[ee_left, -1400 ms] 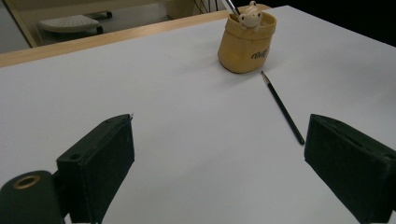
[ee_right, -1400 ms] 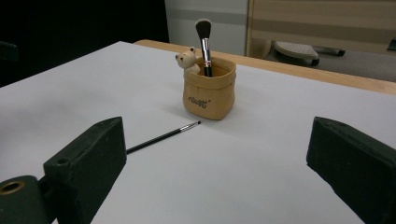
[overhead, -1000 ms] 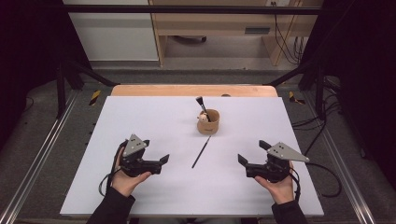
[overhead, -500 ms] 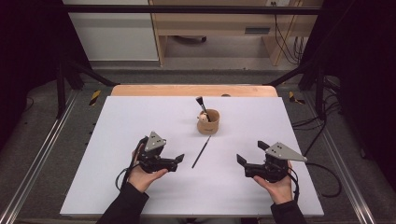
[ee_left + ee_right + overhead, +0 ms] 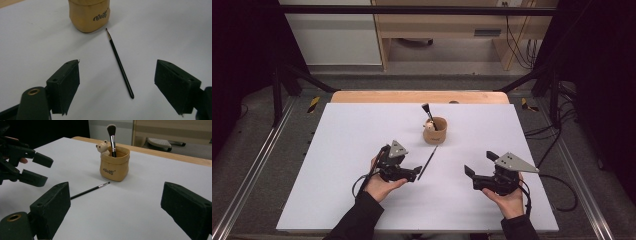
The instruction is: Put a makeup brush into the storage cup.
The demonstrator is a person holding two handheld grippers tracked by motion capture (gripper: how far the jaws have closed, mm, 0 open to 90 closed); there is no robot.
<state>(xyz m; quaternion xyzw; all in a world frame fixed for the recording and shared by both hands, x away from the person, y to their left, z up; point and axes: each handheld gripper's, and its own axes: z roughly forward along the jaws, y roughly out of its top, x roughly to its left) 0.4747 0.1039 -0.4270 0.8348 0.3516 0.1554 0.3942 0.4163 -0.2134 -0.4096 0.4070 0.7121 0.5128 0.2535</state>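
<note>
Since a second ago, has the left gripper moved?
Yes. In the high view the left gripper has slid right across the table, toward the thin brush lying below the pot. Its fingers have just been closing, with nothing gripped between them.

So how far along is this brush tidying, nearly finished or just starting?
Partly done, it seems. One fluffy make-up brush already stands in the tan pouch-shaped holder. In hand: the left gripper is at the thin black brush lying on the white table, jaws closing either side of it, not yet touching. Left: gripping it and probably standing it in the holder. The right gripper waits open.
</note>
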